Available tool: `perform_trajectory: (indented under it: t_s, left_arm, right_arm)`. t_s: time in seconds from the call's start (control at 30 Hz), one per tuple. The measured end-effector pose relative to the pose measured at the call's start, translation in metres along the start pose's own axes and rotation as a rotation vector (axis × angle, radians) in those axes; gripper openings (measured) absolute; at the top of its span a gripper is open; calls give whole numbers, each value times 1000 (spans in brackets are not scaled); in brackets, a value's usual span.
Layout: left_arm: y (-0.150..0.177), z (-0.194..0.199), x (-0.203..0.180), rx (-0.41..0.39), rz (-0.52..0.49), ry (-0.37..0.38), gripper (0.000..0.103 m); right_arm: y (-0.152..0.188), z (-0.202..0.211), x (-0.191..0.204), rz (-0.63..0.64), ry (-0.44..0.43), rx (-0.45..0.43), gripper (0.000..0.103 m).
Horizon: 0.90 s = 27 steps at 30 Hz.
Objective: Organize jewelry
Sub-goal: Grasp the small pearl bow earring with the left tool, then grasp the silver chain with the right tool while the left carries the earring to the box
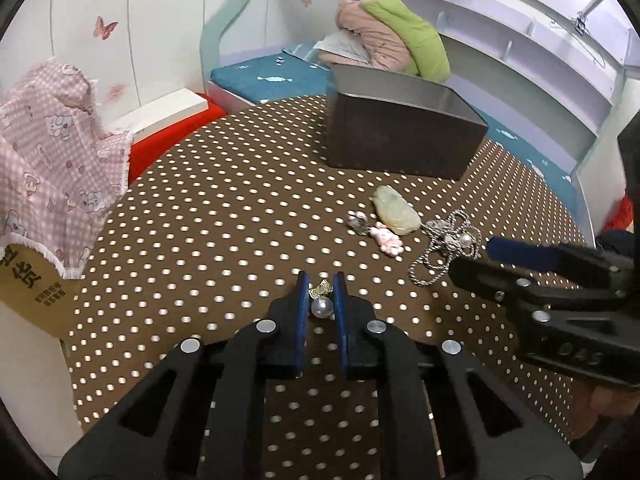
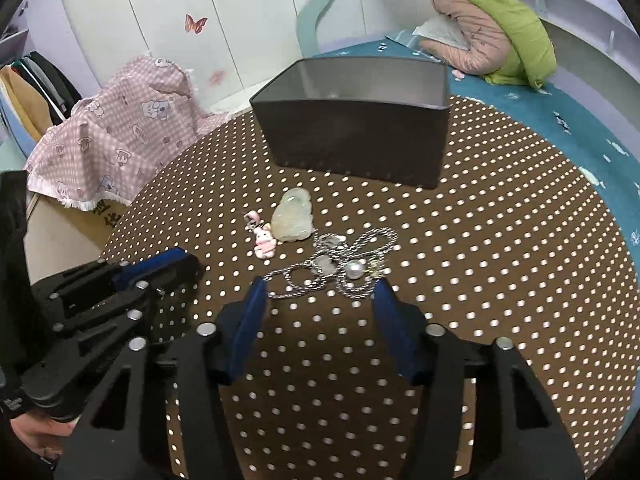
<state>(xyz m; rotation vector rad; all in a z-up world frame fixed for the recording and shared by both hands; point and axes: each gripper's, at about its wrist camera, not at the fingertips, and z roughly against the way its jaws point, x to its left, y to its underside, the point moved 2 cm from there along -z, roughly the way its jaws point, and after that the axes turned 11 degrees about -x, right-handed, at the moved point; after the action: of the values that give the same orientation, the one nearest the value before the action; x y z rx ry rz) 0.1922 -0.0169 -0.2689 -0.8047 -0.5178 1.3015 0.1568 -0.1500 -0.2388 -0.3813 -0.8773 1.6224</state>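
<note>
On the brown polka-dot tablecloth (image 1: 200,220) my left gripper (image 1: 321,280) is shut on a pearl earring (image 1: 322,307) with a small gold part, the pearl sitting between the blue pads. To its right lie a pale jade pendant (image 1: 396,210), a pink bunny charm (image 1: 386,238) and a tangled silver chain (image 1: 444,248). In the right wrist view my right gripper (image 2: 320,284) stands open just short of the chain (image 2: 332,264) and its second pearl (image 2: 354,270), holding nothing. The jade pendant (image 2: 290,218) and the bunny charm (image 2: 264,242) lie beyond it. A dark open box (image 2: 352,120) stands behind them.
A pink checked cloth (image 1: 52,140) covers a cardboard box off the table's left edge. Behind the table is a teal bed (image 2: 560,120) with pink and green jackets (image 2: 492,28), and white shelves (image 1: 540,40) run along the right wall. A red cushion (image 1: 168,140) lies at the left.
</note>
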Motion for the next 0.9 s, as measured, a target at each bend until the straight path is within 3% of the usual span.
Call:
perform_trajectory:
  t_s: [0.13,0.37,0.47,0.6,0.73,0.9]
  left_arm:
    - [-2,7,10,-8,9,0,12]
    - [0,12,5,-11,16,8,12]
    - [0,11,4,-10,18,12,12]
    - [0,11,5,-9,23,16,12]
    - [-2,13,6,-15,25,18,12]
    - [-7,21,9,-35,28,18,12]
  right_arm:
    - [-1,-4,7,-8,-31,-10,40]
    - [-7,-17,4,-28,26,-33,29]
    - [-9,-22,9,14,53,-46,29]
    - [-7,-27,18,102,101,-59,19]
    - [-5,-19,11,96,85,-76,12]
    - [-14,13,2,76,28,-137,12]
